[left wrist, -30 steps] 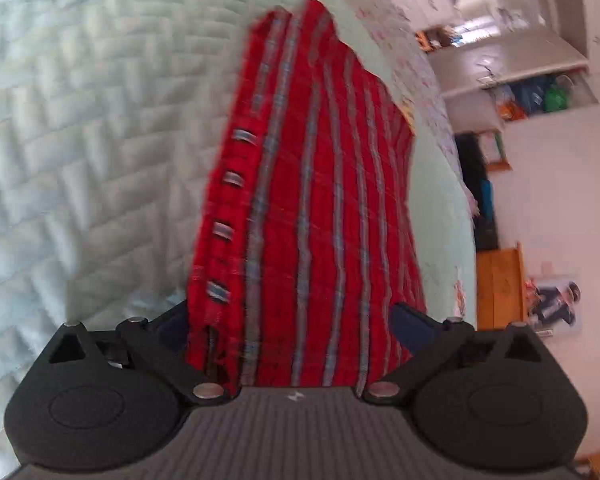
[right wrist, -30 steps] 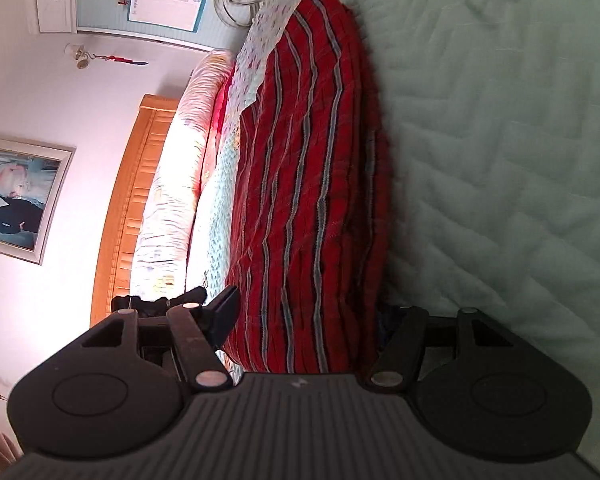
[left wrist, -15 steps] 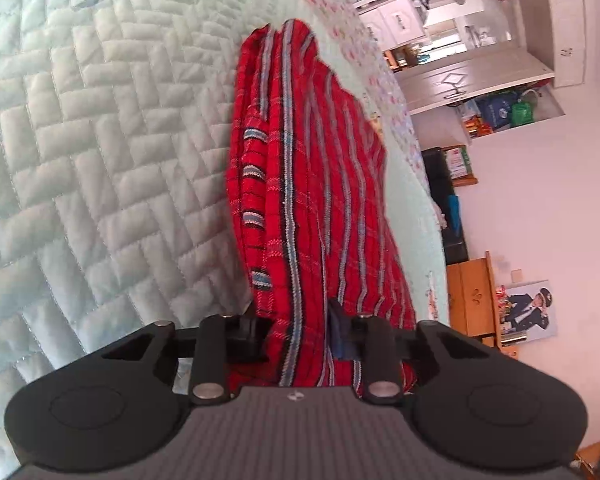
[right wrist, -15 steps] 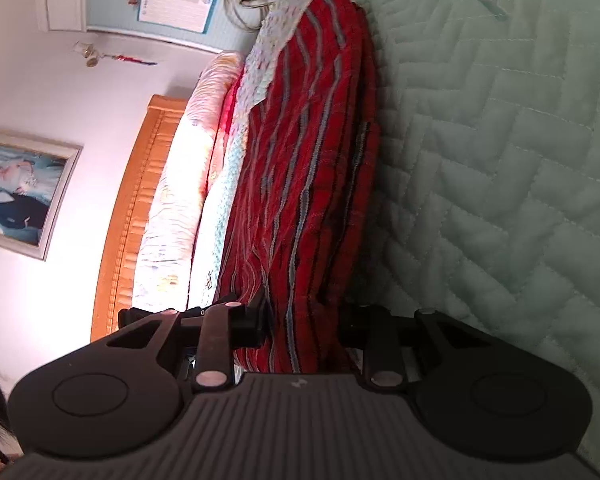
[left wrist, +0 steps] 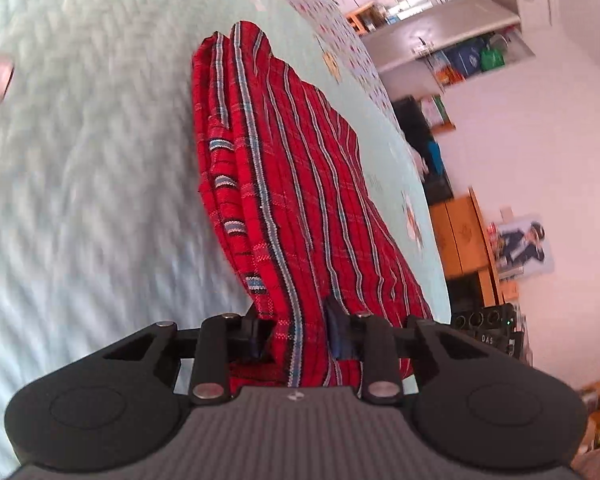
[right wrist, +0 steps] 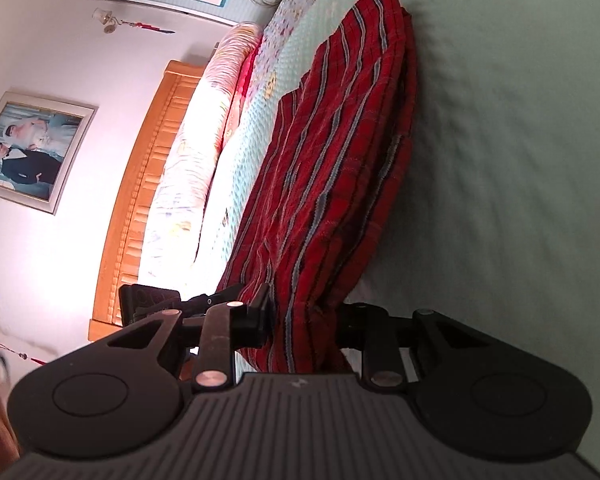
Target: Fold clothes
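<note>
**Both grippers clamped on garment edge**

Left gripper [left wrist: 298, 338]: jaws just closed, now narrow, pinching bunched red striped garment [left wrist: 284, 184]. Right gripper [right wrist: 304, 330]: same, pinching the garment's [right wrist: 332, 168] near edge. Both point shallowly downward. Garment stretches away across the pale green quilt [left wrist: 80, 152], near end raised

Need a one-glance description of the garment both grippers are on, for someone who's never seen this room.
Find the bed with the pale green quilted cover. On it lies a red striped garment, bunched lengthwise, its near end clamped by the left gripper and right gripper. It is the only bright red cloth with thin blue-white stripes there.
</note>
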`<action>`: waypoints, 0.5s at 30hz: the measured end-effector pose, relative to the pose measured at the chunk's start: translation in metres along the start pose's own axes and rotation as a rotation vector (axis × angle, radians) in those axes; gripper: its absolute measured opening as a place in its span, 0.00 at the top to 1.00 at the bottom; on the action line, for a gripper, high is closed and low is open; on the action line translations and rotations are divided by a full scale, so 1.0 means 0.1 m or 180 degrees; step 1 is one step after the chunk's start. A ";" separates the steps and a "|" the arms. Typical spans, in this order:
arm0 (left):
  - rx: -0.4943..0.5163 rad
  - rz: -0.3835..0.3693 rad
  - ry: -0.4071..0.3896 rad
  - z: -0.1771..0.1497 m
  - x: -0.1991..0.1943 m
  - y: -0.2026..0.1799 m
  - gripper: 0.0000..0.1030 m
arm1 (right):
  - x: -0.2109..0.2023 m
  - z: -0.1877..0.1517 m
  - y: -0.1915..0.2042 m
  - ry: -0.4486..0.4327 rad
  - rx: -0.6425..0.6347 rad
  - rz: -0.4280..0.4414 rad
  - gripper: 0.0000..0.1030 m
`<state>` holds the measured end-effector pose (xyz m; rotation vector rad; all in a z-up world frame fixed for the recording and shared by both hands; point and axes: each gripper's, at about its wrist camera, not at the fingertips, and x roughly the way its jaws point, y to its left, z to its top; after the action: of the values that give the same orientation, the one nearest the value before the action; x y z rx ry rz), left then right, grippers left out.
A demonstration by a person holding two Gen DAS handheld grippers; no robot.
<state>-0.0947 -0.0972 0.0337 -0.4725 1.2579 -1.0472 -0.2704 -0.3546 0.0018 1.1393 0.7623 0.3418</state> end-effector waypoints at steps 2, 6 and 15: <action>0.0052 -0.0006 0.0015 -0.26 -0.08 -0.06 0.70 | -0.19 -0.29 0.00 -0.0052 0.0032 -0.0001 0.74; -0.0047 0.0029 -0.0020 -0.79 -0.26 -0.11 0.70 | -0.52 -0.87 0.05 -0.0184 0.0078 0.0009 0.74; -0.0758 -0.0062 0.0005 -1.09 -0.27 0.32 0.52 | -0.57 -1.39 -0.10 -0.0312 0.0323 -0.0328 0.68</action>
<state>-0.1824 -0.0333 -0.0091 -0.6668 1.3890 -0.9176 -0.4091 -0.2975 -0.0150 1.1984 0.7555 0.1612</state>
